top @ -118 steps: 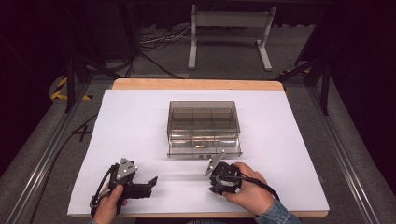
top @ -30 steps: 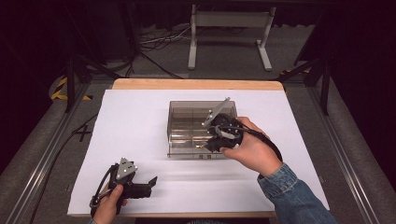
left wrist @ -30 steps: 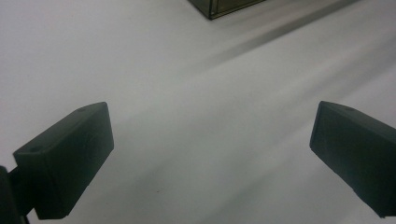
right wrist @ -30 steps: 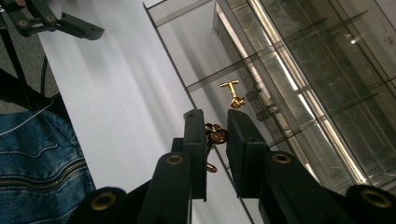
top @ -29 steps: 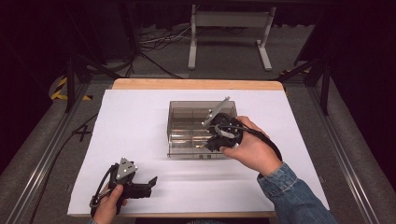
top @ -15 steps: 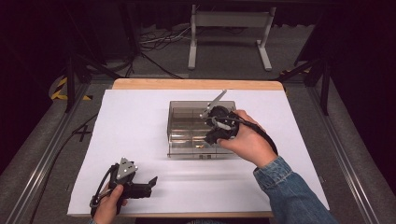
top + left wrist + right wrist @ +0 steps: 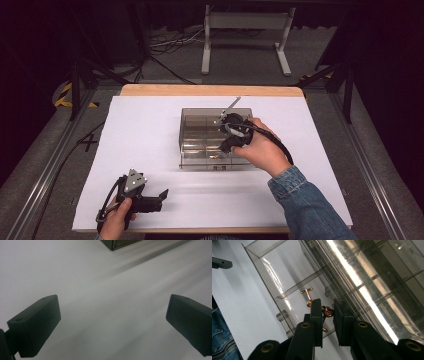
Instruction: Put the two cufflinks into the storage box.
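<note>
White paper (image 7: 150,125) is spread under a clear box (image 7: 200,131). Gold cufflinks (image 7: 327,312) are pinched by the right gripper (image 7: 327,322); they could be dropped if bumped against the wall just beside it. Left gripper (image 7: 112,322) is spread open.

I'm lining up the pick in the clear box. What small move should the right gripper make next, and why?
Probably ease the right gripper further down: its narrowed jaws stand over the small gold cufflinks in the clear plastic compartment box, apparently not yet gripping them.
</note>
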Demonstrator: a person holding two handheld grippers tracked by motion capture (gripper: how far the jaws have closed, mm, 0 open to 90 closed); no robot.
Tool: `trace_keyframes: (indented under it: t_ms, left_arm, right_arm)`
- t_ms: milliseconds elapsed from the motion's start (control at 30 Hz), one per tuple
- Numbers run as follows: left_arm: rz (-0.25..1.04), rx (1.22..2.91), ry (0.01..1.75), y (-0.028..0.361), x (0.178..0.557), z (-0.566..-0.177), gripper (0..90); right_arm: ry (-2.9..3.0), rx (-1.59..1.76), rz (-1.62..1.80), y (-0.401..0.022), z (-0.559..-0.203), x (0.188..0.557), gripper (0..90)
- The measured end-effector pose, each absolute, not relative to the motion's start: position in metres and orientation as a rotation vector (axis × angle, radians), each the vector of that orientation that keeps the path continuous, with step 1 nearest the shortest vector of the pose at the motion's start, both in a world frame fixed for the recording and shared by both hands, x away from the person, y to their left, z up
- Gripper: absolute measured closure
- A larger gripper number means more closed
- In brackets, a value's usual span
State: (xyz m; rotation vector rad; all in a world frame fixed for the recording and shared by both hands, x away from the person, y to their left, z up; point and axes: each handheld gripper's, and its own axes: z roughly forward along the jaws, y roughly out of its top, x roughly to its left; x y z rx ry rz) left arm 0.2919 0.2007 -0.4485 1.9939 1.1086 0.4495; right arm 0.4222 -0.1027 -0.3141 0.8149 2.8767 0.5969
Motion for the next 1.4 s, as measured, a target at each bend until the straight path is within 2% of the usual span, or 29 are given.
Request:
trace_keyframes:
  t_ms: [400,1400]
  left_arm:
    - [0.449,1.991,1.11,0.201,0.292,-0.449,0.4]
    - [0.45,1.993,1.109,0.201,0.292,-0.449,0.4]
  right_arm:
    - [2.921,0.838,0.542,-0.099,-0.329,0.422,77.8]
    - [2.942,0.835,0.508,-0.096,-0.339,0.422,76.0]
